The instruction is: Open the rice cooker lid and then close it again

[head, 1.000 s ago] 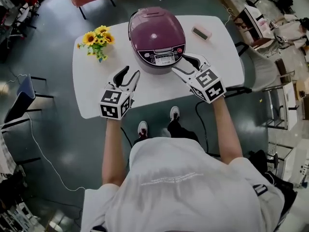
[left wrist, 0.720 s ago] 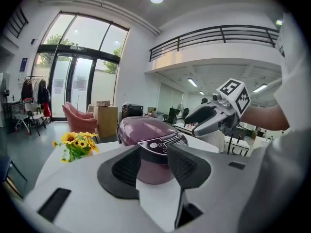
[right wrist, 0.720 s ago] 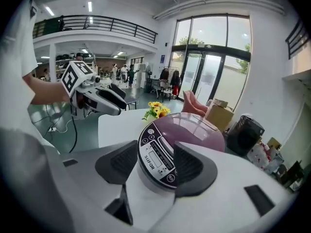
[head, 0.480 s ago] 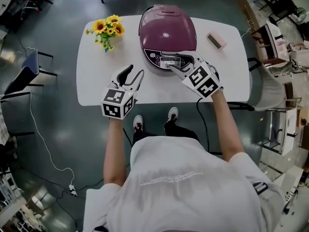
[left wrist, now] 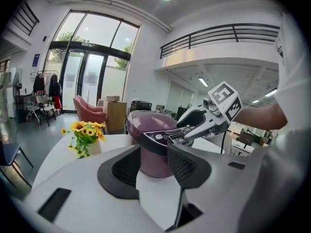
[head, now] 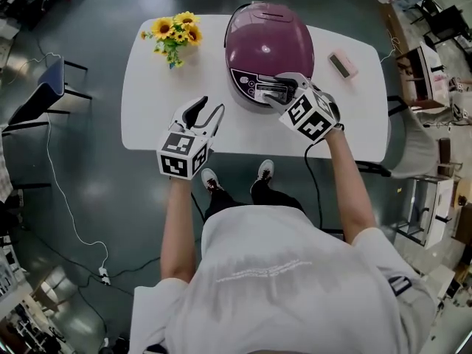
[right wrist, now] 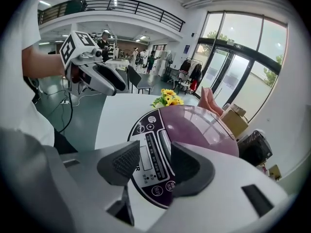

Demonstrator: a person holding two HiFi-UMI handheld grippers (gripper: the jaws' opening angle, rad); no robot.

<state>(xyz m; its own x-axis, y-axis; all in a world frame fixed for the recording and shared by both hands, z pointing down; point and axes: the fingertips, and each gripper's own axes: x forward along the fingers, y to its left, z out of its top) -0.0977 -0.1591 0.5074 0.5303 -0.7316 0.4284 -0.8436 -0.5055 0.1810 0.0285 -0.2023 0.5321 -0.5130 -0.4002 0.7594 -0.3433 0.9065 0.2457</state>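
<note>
White tabletop [head: 147, 124] stands on a dark floor in a big hall, and the purple rice cooker [head: 269, 46] sits on it at 12 o'clock from the person, with its lid shut. Yellow flowers [head: 175, 32] stand at 10 o'clock and a small pink box [head: 341, 63] lies at 2 o'clock. The right gripper [head: 279, 91] tips down over the cooker's front panel [right wrist: 148, 159], likely because the button that lets the lid pop up is there. Its jaws are part way apart and pinch nothing; the panel just shows in the gap. The left gripper [head: 208, 109] waits over the bare tabletop at 7 o'clock from the cooker, jaws part way apart and empty, maybe ready to hold the pot steady. A second ago the right gripper was at the cooker's 4 o'clock side, off the panel; now it is down on top of the panel, and its jaws have just been closing a little. The left gripper has hardly moved.
</note>
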